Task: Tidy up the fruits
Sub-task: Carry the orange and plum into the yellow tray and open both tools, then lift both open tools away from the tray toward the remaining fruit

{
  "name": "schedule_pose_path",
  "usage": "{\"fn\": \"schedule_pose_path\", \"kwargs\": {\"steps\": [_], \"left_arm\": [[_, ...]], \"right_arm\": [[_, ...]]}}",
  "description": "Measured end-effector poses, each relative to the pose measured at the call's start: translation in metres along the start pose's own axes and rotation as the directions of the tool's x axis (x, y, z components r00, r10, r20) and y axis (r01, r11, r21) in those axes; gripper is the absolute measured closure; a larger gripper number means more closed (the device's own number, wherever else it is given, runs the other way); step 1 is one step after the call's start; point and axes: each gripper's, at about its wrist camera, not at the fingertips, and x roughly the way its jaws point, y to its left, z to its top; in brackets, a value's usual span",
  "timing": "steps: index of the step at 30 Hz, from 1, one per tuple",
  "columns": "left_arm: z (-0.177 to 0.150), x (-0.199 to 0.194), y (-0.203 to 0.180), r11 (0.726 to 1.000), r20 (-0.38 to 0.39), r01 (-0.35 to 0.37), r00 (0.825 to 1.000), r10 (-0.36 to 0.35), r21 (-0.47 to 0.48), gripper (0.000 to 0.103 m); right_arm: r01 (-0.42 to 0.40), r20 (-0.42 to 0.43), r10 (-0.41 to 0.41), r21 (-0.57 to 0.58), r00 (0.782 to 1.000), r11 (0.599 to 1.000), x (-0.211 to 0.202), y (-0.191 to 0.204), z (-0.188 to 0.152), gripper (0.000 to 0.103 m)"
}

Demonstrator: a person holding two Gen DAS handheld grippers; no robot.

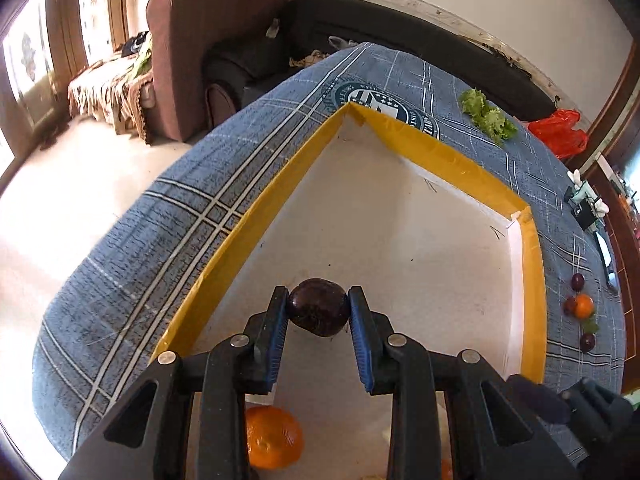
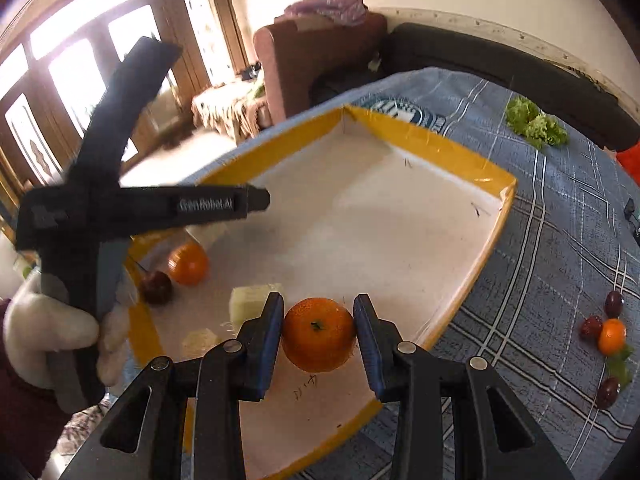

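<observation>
We hold a fruit in each gripper over the tray (image 1: 240, 224). Our left gripper (image 1: 318, 312) has its jaws closed narrow on a plum (image 1: 318, 307), pads touching both sides, and it hangs above the white floor near the tray's left wall; below and behind the jaws an orange (image 1: 272, 442) lies on the floor. Our right gripper (image 2: 319, 334) is clamped on an orange of its own (image 2: 318, 334), stem end facing the camera, over the tray's near part, towards its right wall. Both fruits are round, so no long axis matters; what the coming move turns on, we judge, is the drop straight down from each pair of jaws to the floor, and each gripper is already over the tray. The right view shows what the left cannot: a plum (image 2: 157, 287) and an orange (image 2: 188, 264) lying side by side at the tray's left edge, with pale chunks (image 2: 252, 300) nearby, and our gloved left hand (image 2: 52, 332) on its handle. Both views show loose fruit (image 2: 606, 336) on the cloth (image 2: 540, 240) right of the tray, well apart from it, nearer our right hand, and lettuce (image 2: 534, 122) near the far edge.
</observation>
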Motion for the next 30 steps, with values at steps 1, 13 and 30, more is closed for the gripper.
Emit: {"fn": "schedule_pose_path", "kwargs": {"steps": [1, 13, 30], "left_arm": [[-0.001, 0.001, 0.002, 1.000, -0.002, 0.007, 1.000, -0.007, -0.005, 0.074], [-0.012, -0.045, -0.002, 1.000, 0.100, 0.020, 0.995, -0.019, -0.010, 0.042], [-0.083, -0.158, -0.077, 0.967, 0.441, -0.254, 0.864, 0.241, -0.031, 0.007]], "right_arm": [[0.003, -0.010, -0.003, -0.002, 1.000, 1.000, 0.003, 0.000, -0.001, 0.062], [-0.018, 0.035, 0.018, 0.006, 0.999, 1.000, -0.005, 0.004, -0.002, 0.049], [0.022, 0.230, -0.090, 0.284, 0.969, 0.958, -0.097, -0.044, -0.046, 0.039]]}}
